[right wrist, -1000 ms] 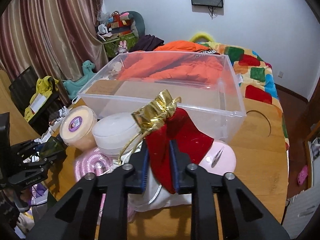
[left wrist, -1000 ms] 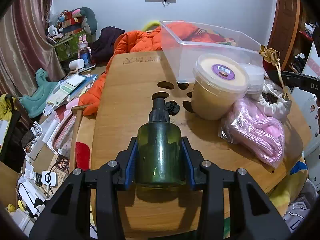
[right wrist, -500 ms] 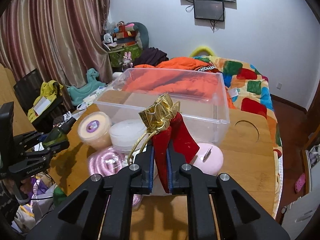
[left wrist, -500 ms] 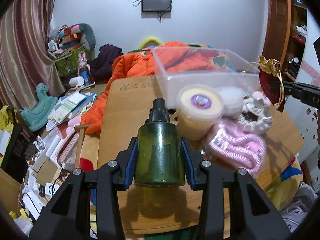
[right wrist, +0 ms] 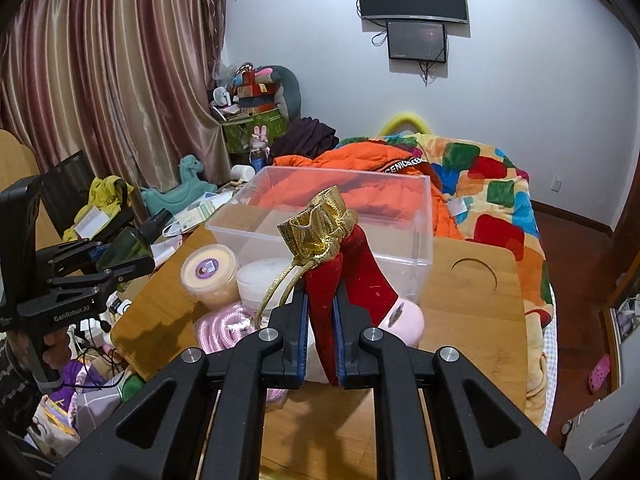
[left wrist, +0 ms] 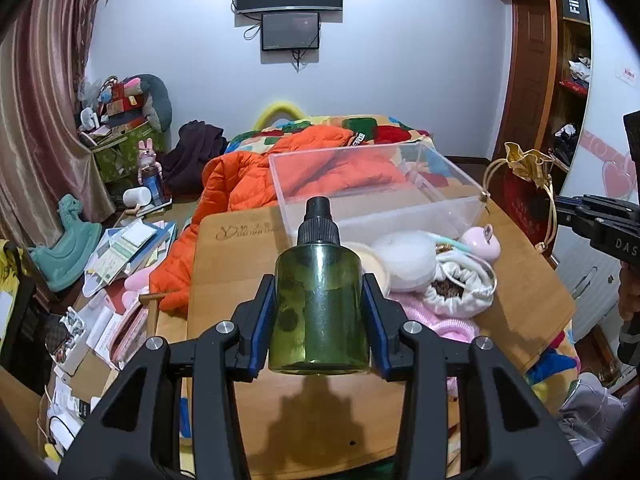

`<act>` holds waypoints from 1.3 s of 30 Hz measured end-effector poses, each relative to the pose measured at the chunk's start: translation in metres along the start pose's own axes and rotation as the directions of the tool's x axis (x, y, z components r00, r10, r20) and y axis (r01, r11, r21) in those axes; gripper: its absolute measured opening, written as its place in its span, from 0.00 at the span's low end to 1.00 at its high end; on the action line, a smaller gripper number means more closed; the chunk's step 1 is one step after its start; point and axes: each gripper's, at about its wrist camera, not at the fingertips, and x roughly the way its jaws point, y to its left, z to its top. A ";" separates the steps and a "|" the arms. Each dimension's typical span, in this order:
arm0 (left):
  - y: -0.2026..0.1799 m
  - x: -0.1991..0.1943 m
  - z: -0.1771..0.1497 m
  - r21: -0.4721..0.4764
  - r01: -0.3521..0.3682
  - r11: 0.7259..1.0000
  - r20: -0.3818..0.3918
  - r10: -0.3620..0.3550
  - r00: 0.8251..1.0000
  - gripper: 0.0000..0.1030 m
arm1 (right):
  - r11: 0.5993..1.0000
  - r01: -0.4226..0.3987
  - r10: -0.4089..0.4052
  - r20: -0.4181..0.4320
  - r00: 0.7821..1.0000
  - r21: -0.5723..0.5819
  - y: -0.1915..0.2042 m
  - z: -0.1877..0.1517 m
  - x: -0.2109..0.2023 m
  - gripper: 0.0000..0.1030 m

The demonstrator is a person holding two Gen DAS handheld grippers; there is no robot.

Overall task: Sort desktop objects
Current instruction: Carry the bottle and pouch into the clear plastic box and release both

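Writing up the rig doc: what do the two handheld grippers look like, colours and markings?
Both are matte black, with angular open-frame fingers, silver pivot screws and blue pads. The left gripper carries white "GenRobot.AI" lettering on its body in the right wrist view. The right gripper shows white "DAS" on its side in the left wrist view. No cables visible on either.

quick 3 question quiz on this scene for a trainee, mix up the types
1. True or false: the left claw holds a green spray bottle clear of the wooden table.
2. What does the right claw grip?
A. pink rope
B. red pouch with gold top
C. white pouch
3. Fill in: the clear plastic bin holds ____ sorted items.

Key: 1 true; 2 B; 3 no.
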 end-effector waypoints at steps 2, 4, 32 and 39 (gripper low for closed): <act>-0.001 0.001 0.006 0.004 -0.002 1.000 -0.001 0.002 1.000 0.40 | 1.000 0.003 -0.003 0.005 1.000 0.003 -0.002 0.002 -0.001 0.09; 0.000 0.002 0.014 0.009 0.003 1.000 0.000 -0.003 1.000 0.40 | 1.000 0.007 -0.007 0.009 1.000 0.001 -0.004 0.005 -0.001 0.09; -0.013 0.064 0.087 0.108 0.005 0.994 0.002 -0.005 1.000 0.40 | 0.998 0.038 -0.038 0.017 0.999 -0.043 -0.029 0.066 0.041 0.09; -0.013 0.089 0.094 0.113 0.029 0.993 -0.034 -0.026 0.999 0.40 | 0.998 0.041 -0.042 -0.008 0.999 -0.046 -0.034 0.075 0.064 0.09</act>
